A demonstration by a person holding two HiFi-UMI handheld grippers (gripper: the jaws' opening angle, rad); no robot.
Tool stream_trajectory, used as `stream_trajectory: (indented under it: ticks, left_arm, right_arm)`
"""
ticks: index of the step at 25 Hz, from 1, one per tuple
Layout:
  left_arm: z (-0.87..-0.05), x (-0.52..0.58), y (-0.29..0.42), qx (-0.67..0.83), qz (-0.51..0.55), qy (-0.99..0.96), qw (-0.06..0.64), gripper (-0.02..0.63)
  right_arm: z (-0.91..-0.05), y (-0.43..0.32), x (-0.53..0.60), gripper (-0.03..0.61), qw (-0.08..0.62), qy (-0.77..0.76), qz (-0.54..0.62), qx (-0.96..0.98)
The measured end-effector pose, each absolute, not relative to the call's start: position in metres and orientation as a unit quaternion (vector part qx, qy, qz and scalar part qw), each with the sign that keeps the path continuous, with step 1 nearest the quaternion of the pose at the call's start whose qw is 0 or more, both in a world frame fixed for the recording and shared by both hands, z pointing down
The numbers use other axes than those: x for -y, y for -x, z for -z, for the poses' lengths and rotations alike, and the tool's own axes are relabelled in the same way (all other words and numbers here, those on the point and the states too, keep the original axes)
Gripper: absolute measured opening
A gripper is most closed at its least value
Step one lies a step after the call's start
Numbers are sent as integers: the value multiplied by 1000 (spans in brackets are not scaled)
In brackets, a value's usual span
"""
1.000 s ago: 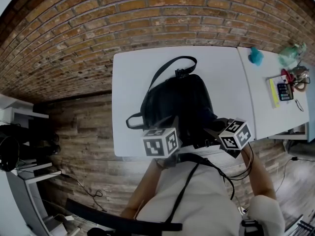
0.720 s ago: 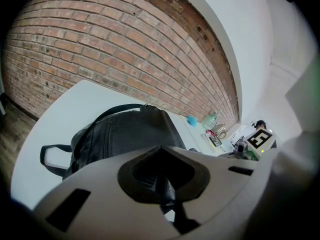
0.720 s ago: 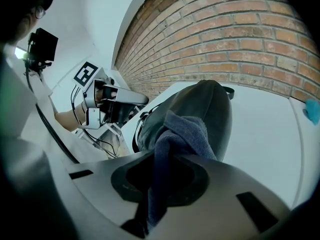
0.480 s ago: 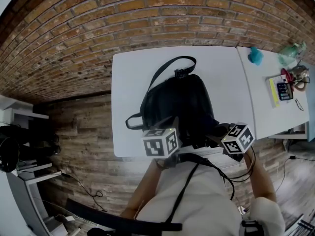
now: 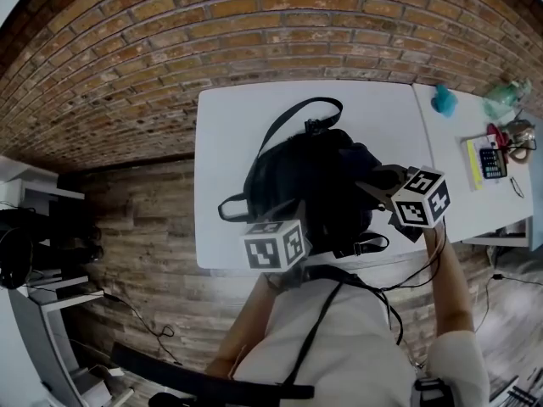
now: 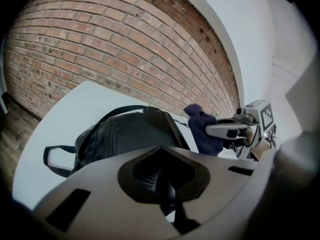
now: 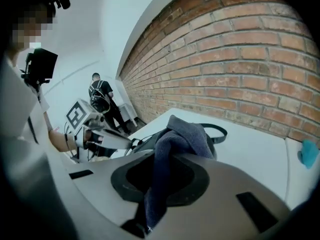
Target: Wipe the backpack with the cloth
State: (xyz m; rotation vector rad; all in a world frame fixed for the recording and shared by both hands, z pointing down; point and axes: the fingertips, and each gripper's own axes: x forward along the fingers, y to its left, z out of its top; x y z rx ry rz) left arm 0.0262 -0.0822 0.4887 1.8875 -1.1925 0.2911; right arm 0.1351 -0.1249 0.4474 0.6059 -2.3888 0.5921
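Note:
A black backpack [image 5: 305,181] lies on the white table [image 5: 229,134], its carry loop toward the brick wall. My left gripper [image 5: 294,216] is at the bag's near end, shut on a black part of the backpack [image 6: 125,134]. My right gripper [image 5: 375,179] hovers at the bag's right side, shut on a dark blue cloth [image 5: 358,159]. From the left gripper view the cloth [image 6: 202,129] hangs from the right gripper [image 6: 225,130] just above the bag's far side. In the right gripper view the cloth [image 7: 182,134] drapes over the jaws and hides much of the backpack [image 7: 145,143].
A second white table [image 5: 445,168] adjoins on the right, holding a teal object [image 5: 441,98], a green bottle [image 5: 501,96] and a phone-like device [image 5: 492,159]. The brick wall [image 5: 254,24] runs behind. A person [image 7: 102,101] stands far off; shelving [image 5: 34,253] is at left.
My right gripper has moved from the table's near edge up and away along the bag's right side, carrying the cloth. The left gripper and backpack have stayed put.

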Motion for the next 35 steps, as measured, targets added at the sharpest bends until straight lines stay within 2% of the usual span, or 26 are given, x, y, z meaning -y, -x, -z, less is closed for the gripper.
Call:
stream_trajectory:
  ticks: [7, 14, 20, 35]
  left_arm:
    - [-487, 85, -20, 488, -112, -751, 430, 5]
    - [-487, 87, -11, 499, -105, -744, 431, 5]
    - [-491, 86, 0, 510, -100, -733, 438, 5]
    - [-490, 86, -4, 505, -98, -736, 440, 5]
  right_arm:
    - [-444, -89, 204, 38, 273, -293, -197, 895]
    - [-477, -67, 237, 37, 313, -336, -223, 860]
    - [-511, -69, 237, 38, 375, -347, -241, 825]
    - [-515, -76, 206, 38, 403, -320, -247, 821]
